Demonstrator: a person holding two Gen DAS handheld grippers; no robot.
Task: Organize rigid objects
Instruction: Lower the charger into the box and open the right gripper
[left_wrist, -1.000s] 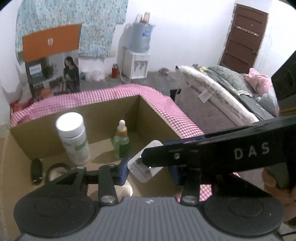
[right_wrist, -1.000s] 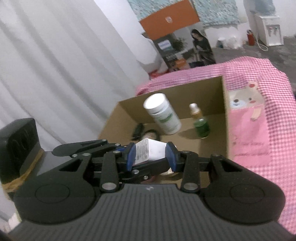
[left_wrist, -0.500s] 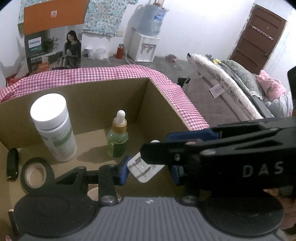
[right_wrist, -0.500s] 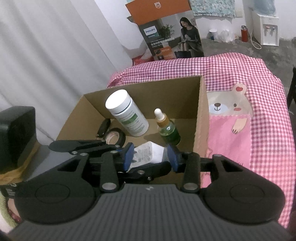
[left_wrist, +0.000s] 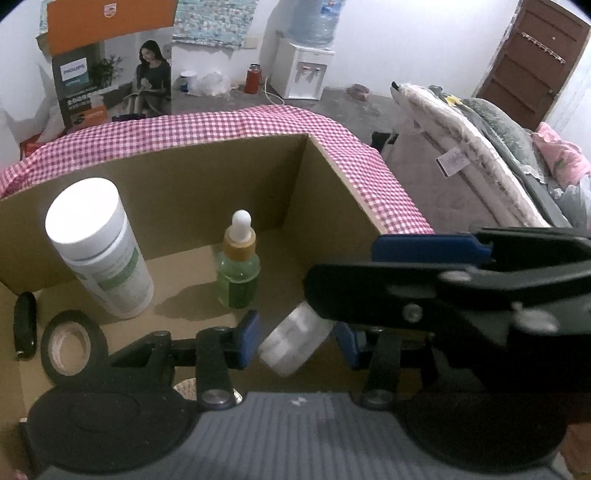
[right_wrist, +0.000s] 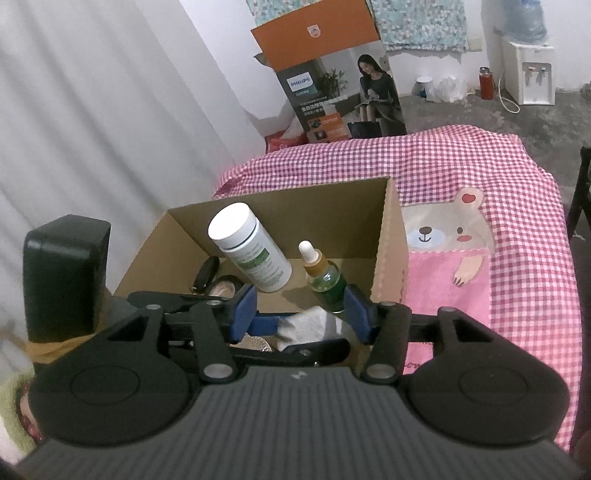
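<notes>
Both grippers now sit lower over the cardboard box (left_wrist: 192, 192) vs a sec ago, w/ the small white jar (left_wrist: 295, 341) tipped over. Left gripper (left_wrist: 295, 338) and right gripper (right_wrist: 300, 314) fingers are opening, spread, jar between them but not pinched. Inside the box: white bottle w/ green label (left_wrist: 103, 254) (text unreadable), green dropper bottle (left_wrist: 238, 273), tape roll (left_wrist: 72, 341); far-left carton (left_wrist: 110, 62) reads "PHILIPS".

We saw a brown cardboard box (left_wrist: 221, 184), a pink-and-white checked cloth (right_wrist: 461, 162) — and a green dropper bottle (left_wrist: 238, 280).
</notes>
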